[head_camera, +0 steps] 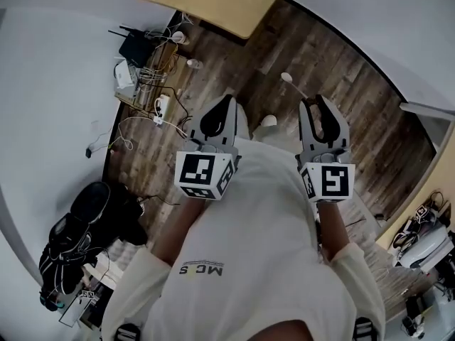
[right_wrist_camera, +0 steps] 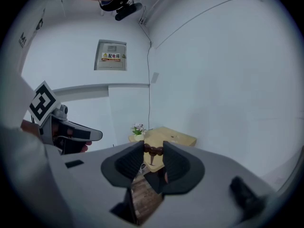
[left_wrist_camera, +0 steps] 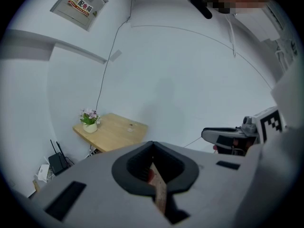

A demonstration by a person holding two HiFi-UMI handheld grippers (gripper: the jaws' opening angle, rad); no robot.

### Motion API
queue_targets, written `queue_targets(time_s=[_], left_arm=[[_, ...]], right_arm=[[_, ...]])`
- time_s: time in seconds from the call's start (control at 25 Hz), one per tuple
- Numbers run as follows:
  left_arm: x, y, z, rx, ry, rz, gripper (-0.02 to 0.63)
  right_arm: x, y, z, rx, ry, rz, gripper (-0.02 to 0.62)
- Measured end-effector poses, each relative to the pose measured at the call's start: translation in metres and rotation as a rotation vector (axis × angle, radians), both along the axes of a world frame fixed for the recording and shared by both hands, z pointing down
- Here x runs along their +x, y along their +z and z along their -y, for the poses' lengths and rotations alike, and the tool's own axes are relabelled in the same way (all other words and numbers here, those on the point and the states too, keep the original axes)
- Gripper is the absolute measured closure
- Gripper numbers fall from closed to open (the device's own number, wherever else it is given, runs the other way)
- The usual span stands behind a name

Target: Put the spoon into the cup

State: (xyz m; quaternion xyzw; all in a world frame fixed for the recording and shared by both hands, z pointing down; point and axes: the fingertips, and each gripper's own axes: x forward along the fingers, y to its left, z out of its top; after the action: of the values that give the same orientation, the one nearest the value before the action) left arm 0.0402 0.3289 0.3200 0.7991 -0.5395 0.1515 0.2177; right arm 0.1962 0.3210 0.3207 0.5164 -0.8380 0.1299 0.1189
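The spoon [head_camera: 293, 84], a pale oval bowl on a thin stem, juts far-left from the right gripper [head_camera: 316, 100], whose slightly parted jaws pinch it, the left gripper [head_camera: 228, 99] has its jaws together, over dark wood floor [head_camera: 341, 69], with a pale desk [head_camera: 234, 6] far ahead against white walls [left_wrist_camera: 180, 80].

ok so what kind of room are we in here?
Probably a small office or lab room: a grey electrical box on the plain white wall, a light wooden table bearing a small pot of flowers, and a black router with tangled cables on the dark wood-plank floor.
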Motion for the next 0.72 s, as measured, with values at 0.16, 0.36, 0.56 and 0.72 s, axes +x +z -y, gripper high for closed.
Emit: queue_targets(time_s=[0.16, 0.36, 0.56, 0.72], left_arm=[[-0.002, 0.003, 0.019, -0.013, -0.005, -0.007, 0.595], [0.006, -0.003, 0.044, 0.014, -0.004, -0.015, 0.595], [-0.008, 0.003, 0.101, 0.02, -0.001, -0.043, 0.595], [-0.022, -0.004, 0.158, 0.021, 0.031, -0.061, 0.595]], right_arm=[[-0.005, 0.005, 0.02, 0.0, -0.017, 0.019, 0.468], [-0.003, 0.004, 0.042, 0.005, -0.035, 0.03, 0.468], [-0.021, 0.006, 0.093, 0.004, -0.05, 0.025, 0.468], [-0.04, -0.002, 0.143, 0.0, -0.052, 0.03, 0.468]])
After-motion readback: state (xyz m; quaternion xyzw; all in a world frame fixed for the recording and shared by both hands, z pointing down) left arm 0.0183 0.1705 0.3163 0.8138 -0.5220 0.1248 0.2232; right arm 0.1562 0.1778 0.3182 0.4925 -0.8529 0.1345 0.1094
